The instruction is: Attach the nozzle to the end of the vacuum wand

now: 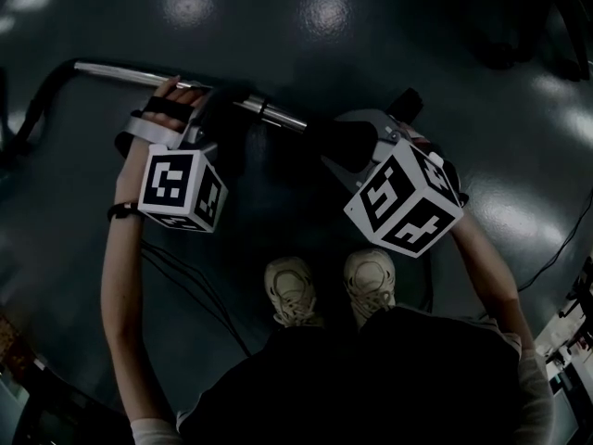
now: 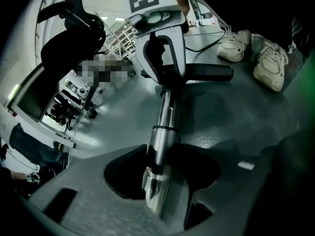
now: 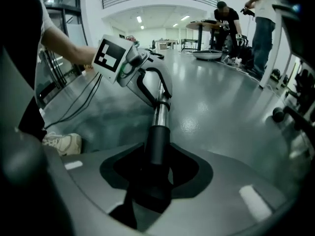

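Note:
The silver vacuum wand (image 1: 111, 72) lies level above the floor, and my left gripper (image 1: 211, 102) is shut on it near its right end. In the left gripper view the wand (image 2: 162, 141) runs up between the jaws to the black nozzle (image 2: 209, 73). My right gripper (image 1: 359, 143) is shut on the black nozzle (image 1: 345, 141). In the right gripper view the nozzle's collar (image 3: 157, 141) fills the gap of the right gripper (image 3: 155, 177) and sits over the end of the wand (image 3: 160, 113). Beyond it the left gripper (image 3: 158, 98) holds the tube.
My two pale shoes (image 1: 295, 290) stand on the glossy dark floor below the grippers. Black cables (image 1: 185, 286) trail on the floor at the left. A hose (image 1: 37, 100) bends off the wand's far left end. People stand by a table (image 3: 211, 23) far behind.

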Demonstrator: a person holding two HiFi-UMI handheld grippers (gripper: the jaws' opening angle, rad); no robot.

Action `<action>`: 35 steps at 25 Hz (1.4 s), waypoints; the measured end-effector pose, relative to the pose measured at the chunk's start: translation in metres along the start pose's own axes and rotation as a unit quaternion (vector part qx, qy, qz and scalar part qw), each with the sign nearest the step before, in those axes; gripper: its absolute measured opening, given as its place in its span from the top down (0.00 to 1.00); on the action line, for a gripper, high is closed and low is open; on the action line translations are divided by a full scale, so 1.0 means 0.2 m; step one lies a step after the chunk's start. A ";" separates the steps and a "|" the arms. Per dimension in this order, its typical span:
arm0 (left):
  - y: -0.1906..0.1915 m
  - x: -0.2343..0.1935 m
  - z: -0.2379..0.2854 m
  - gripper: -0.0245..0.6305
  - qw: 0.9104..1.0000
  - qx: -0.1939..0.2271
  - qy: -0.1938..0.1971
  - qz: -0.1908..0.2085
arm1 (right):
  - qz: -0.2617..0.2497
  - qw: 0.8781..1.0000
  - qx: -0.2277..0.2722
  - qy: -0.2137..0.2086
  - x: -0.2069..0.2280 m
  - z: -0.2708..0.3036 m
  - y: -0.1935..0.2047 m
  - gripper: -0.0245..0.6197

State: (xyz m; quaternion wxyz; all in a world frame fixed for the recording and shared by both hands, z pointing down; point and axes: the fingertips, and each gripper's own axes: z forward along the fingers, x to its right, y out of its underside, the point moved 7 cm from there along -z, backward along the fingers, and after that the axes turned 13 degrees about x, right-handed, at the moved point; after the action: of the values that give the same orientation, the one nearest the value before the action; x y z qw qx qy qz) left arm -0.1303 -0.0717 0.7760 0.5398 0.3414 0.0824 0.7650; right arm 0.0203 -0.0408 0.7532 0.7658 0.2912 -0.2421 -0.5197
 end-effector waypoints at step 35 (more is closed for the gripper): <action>-0.11 -0.12 -0.45 0.96 0.605 0.284 -0.505 -0.547 | 0.198 0.890 0.363 0.190 0.29 -0.34 -0.30 0.95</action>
State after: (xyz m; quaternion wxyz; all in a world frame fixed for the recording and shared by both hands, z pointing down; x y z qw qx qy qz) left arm -0.1639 -0.0614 0.6870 0.6897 0.7006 0.1811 -0.0283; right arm 0.0462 -0.0994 0.6666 0.7250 0.5882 -0.3165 -0.1679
